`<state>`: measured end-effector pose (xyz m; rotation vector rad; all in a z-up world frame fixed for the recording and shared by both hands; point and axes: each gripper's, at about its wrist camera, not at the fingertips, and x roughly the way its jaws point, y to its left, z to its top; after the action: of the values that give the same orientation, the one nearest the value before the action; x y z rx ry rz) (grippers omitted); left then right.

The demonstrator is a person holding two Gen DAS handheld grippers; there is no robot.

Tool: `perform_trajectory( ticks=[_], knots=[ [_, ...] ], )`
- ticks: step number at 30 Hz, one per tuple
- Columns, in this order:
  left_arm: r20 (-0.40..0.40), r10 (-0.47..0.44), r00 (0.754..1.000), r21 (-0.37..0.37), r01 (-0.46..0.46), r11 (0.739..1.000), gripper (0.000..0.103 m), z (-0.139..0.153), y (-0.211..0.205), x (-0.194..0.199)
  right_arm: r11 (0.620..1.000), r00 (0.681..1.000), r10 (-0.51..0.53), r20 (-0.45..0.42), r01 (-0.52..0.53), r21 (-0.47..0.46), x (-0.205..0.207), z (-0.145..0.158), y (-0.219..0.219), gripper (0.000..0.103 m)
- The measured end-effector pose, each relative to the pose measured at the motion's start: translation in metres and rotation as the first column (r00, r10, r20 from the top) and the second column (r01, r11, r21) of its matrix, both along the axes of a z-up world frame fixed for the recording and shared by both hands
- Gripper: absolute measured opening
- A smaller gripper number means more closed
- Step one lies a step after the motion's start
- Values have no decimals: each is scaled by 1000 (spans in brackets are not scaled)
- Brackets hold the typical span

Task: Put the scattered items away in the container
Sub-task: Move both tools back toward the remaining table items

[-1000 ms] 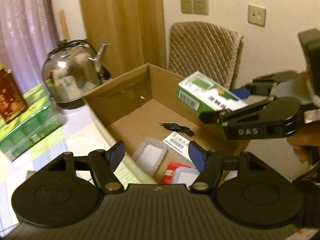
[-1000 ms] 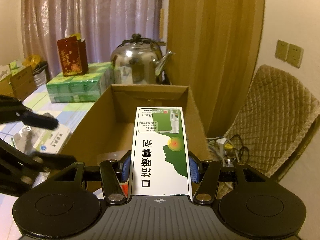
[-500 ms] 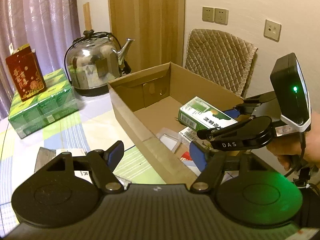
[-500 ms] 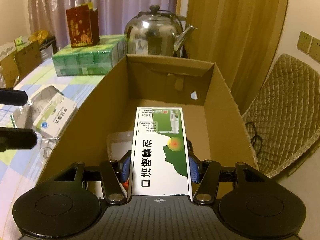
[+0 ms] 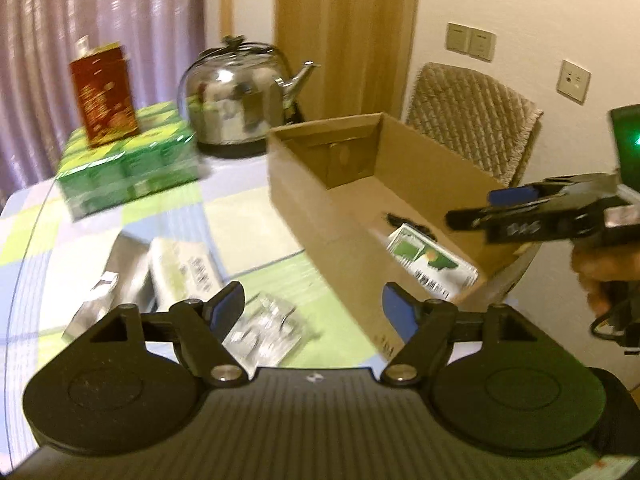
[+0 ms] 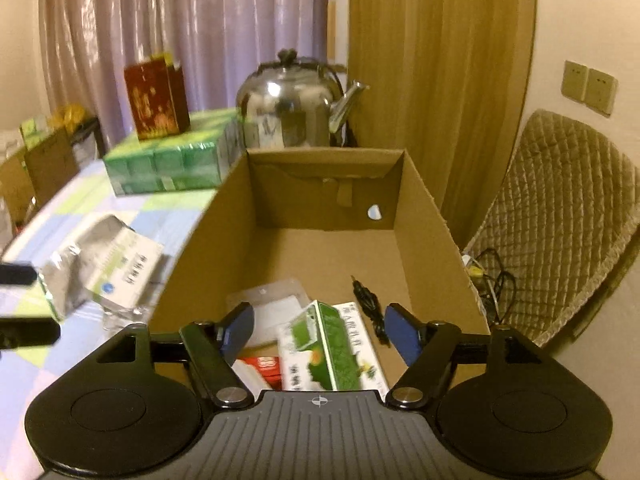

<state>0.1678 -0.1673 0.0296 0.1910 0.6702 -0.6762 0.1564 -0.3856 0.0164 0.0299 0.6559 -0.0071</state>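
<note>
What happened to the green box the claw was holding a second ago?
The right claw opened and let the green box go; it dropped into the cardboard box and now lies on the other things there. The left claw swung away towards the packets on the table, still open. The kettle stayed put.

The left wrist view looks over the table toward the cardboard box (image 5: 320, 200) ahead-right; the right wrist view hangs close above it (image 6: 432, 216), facing the kettle (image 6: 292, 108).
</note>
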Motion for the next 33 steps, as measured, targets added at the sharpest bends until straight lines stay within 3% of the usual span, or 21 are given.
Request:
perform_trajectory(
  ticks=[7, 15, 24, 33],
  knots=[
    [-32, 109, 994, 6, -108, 994, 75, -6, 57, -35, 998, 996, 42, 78, -45, 35, -38, 29, 37, 78],
    [-45, 223, 974, 50, -220, 974, 77, -12, 123, -70, 982, 976, 185, 111, -189, 22, -76, 43, 101, 89],
    [-60, 298, 953, 27, -297, 955, 79, -14, 166, -94, 952, 951, 306, 39, -307, 7, -94, 15, 156, 94],
    [-77, 316, 946, 3, -317, 948, 82, -17, 186, -95, 952, 952, 307, -22, -306, 11, -82, -14, 179, 101]
  ],
)
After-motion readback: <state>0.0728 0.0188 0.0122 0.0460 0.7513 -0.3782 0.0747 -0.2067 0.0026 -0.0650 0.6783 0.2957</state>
